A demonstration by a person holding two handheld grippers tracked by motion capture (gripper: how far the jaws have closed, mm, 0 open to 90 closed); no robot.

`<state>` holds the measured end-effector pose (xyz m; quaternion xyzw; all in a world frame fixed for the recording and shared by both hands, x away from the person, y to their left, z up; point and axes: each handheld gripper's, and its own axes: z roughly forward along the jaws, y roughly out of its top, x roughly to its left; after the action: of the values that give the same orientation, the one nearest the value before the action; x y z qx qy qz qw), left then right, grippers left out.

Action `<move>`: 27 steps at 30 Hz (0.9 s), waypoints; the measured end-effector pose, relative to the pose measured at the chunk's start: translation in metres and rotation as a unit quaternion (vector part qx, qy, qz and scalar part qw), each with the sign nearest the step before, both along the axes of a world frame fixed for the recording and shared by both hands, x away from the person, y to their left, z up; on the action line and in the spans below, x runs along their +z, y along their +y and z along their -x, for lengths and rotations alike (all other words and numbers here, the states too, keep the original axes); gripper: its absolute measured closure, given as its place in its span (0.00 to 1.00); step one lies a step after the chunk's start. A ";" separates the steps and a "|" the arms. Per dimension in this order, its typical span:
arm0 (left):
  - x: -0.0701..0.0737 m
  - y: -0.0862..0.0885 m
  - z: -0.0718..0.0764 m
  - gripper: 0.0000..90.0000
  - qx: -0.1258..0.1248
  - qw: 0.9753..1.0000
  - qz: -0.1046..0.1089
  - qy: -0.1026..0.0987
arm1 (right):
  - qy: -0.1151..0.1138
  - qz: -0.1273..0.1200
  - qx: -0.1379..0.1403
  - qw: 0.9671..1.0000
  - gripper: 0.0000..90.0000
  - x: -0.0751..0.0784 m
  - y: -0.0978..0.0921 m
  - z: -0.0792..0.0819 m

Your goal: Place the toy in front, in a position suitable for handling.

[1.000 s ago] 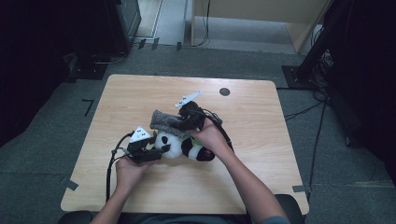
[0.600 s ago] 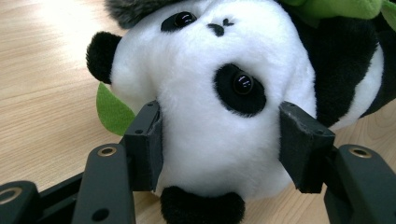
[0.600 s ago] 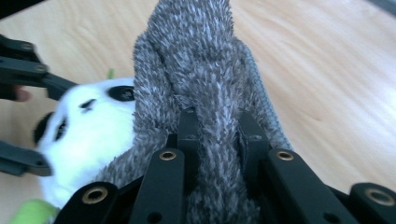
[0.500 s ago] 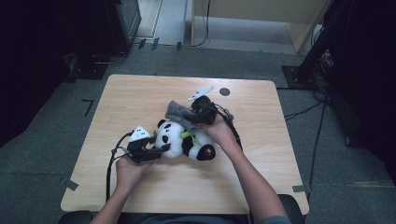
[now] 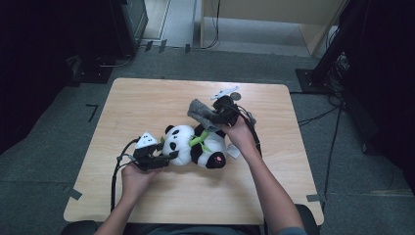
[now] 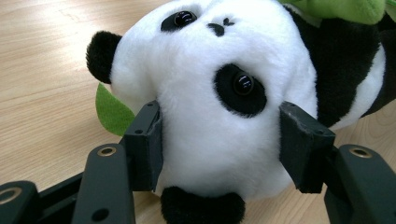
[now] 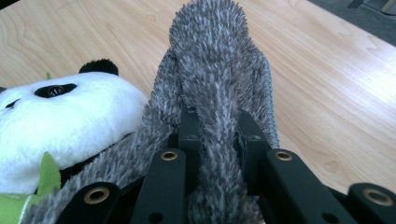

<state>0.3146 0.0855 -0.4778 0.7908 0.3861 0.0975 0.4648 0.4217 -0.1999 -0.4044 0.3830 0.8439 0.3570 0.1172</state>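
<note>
Since earlier frames, right hand has carried grey fuzzy cloth up and right, away from panda. Left gripper (image 5: 164, 157) clamps panda's head (image 6: 210, 107), pinning toy on table (image 5: 147, 98) centre. Panda plush (image 5: 195, 146) lies on its side. Right gripper (image 7: 217, 135) pinches grey cloth (image 5: 200, 113), raised above panda's back. Step: pulling cloth off toy. Next: keep head pinned, draw cloth clear.
</note>
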 end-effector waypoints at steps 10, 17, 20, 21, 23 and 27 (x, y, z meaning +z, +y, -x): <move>-0.001 0.001 -0.001 0.43 0.000 1.000 0.001 -0.001 | -0.049 -0.052 -0.015 0.997 0.86 0.030 -0.018 0.012; 0.000 0.001 -0.001 0.42 0.000 1.000 -0.001 0.003 | -0.078 -0.074 -0.013 0.994 0.85 0.050 -0.032 0.028; 0.001 0.001 -0.002 0.42 -0.001 1.000 -0.001 0.005 | -0.088 -0.075 -0.009 0.993 0.85 0.050 -0.041 0.040; 0.001 0.001 -0.002 0.42 0.000 1.000 0.001 0.007 | -0.087 -0.072 -0.010 0.994 0.85 0.050 -0.043 0.042; 0.001 0.001 -0.002 0.42 0.000 1.000 0.001 0.007 | -0.091 -0.073 -0.008 0.993 0.85 0.049 -0.046 0.045; 0.002 0.001 -0.003 0.42 0.000 1.000 0.000 0.012 | -0.084 -0.070 -0.009 0.994 0.85 0.039 -0.053 0.050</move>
<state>0.3178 0.0863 -0.4761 0.7921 0.3914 0.0877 0.4601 0.3715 -0.2525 -0.3654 0.3659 0.8005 0.4455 0.1639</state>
